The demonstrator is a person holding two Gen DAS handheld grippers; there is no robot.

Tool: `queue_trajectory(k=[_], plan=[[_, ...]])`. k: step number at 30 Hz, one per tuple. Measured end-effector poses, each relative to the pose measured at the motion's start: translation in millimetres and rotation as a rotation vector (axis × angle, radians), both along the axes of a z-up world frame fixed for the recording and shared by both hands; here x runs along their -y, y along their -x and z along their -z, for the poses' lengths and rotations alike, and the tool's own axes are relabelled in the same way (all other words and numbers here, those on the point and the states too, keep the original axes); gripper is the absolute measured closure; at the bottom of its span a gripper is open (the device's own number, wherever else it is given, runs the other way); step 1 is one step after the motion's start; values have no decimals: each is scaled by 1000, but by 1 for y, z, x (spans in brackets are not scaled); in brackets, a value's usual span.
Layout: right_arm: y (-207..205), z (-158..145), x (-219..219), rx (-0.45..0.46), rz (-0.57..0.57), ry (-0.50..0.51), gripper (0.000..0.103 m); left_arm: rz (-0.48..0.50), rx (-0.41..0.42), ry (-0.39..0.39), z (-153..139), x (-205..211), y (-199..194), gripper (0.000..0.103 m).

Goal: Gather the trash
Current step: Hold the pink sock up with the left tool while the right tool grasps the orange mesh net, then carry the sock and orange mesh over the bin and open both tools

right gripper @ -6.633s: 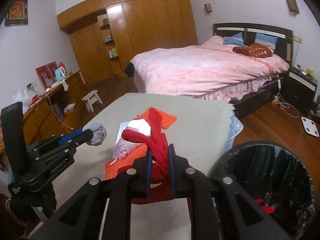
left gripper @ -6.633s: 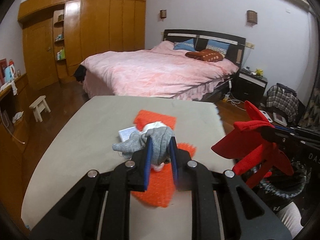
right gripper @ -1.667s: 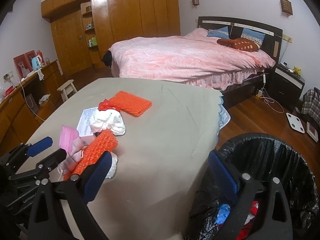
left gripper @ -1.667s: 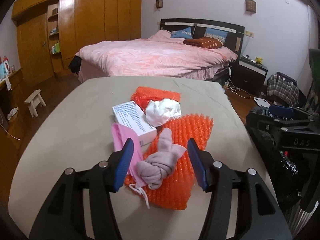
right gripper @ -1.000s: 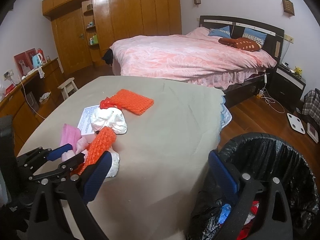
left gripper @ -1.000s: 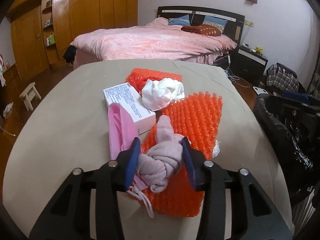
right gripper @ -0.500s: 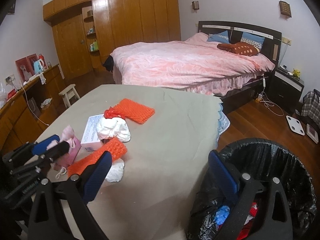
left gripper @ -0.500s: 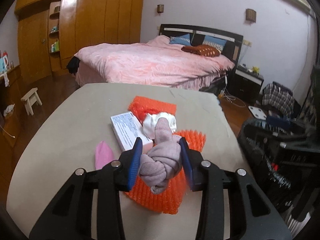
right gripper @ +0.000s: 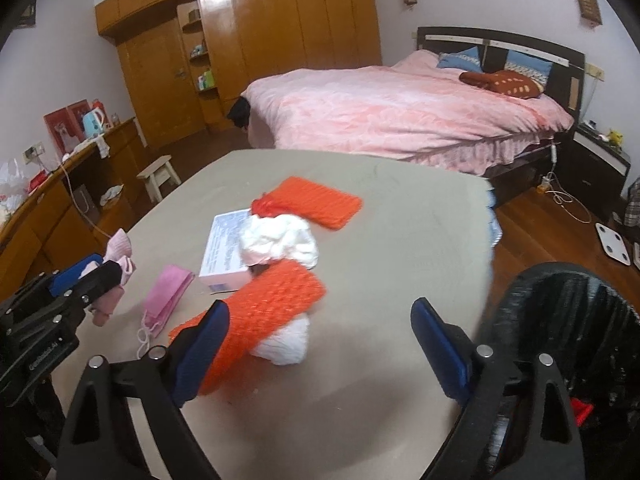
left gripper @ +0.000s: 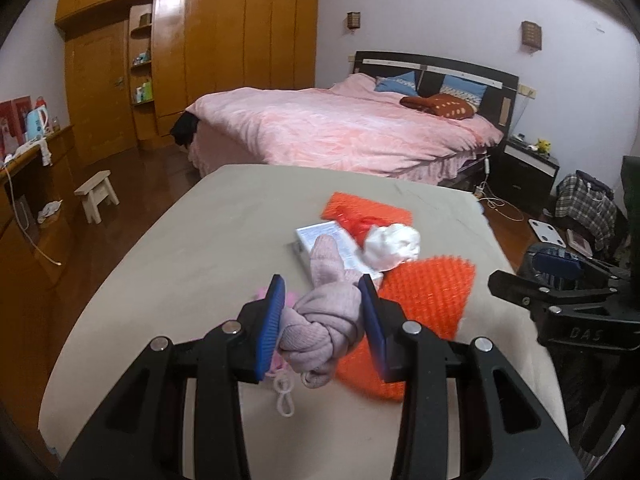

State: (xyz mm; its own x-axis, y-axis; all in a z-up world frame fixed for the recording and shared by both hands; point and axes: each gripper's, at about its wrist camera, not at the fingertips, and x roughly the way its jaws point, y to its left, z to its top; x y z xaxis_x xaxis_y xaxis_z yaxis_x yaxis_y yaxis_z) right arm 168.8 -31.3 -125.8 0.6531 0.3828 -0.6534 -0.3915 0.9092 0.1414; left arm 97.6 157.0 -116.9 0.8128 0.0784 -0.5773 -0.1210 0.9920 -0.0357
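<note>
A knotted pale-pink sock (left gripper: 324,320) hangs above the table, and my left gripper (left gripper: 320,292) is shut on it; the sock (right gripper: 120,252) and that gripper (right gripper: 92,276) also show at the far left of the right wrist view. My right gripper (right gripper: 320,312) hovers low over the table with its jaws wide and closing. An orange foam net (right gripper: 272,304) and a white wad (right gripper: 286,344) lie on the table between its fingers, and neither pad presses on them. In the left wrist view the right gripper (left gripper: 560,280) stands at the right edge.
On the beige table (right gripper: 400,240) lie a pink face mask (right gripper: 168,292), a white box (right gripper: 226,248), crumpled white paper (right gripper: 280,240) and a second orange net (right gripper: 316,200). A black-lined bin (right gripper: 568,320) stands off the table's right edge. A bed lies beyond.
My left gripper has risen with the sock, leaving the pink mask on the table. My right gripper has swung left from the bin to over the near orange net, its jaws narrowing slightly.
</note>
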Motion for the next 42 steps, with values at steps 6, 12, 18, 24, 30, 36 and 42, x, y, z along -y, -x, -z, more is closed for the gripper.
queue_trajectory(k=[6,12,18,24,30,36,42], plan=[[-12,19,-22,-41,-28,29,13,-34,-2,2,5,-20,1,66],[-21,27,-34,-76,-51,26,21,-50,2,-6,9,-32,-2,66],[-19,20,-44,-92,-131,-12,62,-66,1,-3,8,-37,-5,66],[-4,-5,-45,-58,-204,-56,85,-68,5,-5,4,-35,-2,66],[16,-36,-34,-10,-217,-97,86,-56,25,-11,-11,-22,5,66],[32,-65,-9,42,-180,-114,86,-27,53,-6,-28,-5,11,66],[40,-83,22,80,-131,-115,86,28,80,2,-43,25,11,66]])
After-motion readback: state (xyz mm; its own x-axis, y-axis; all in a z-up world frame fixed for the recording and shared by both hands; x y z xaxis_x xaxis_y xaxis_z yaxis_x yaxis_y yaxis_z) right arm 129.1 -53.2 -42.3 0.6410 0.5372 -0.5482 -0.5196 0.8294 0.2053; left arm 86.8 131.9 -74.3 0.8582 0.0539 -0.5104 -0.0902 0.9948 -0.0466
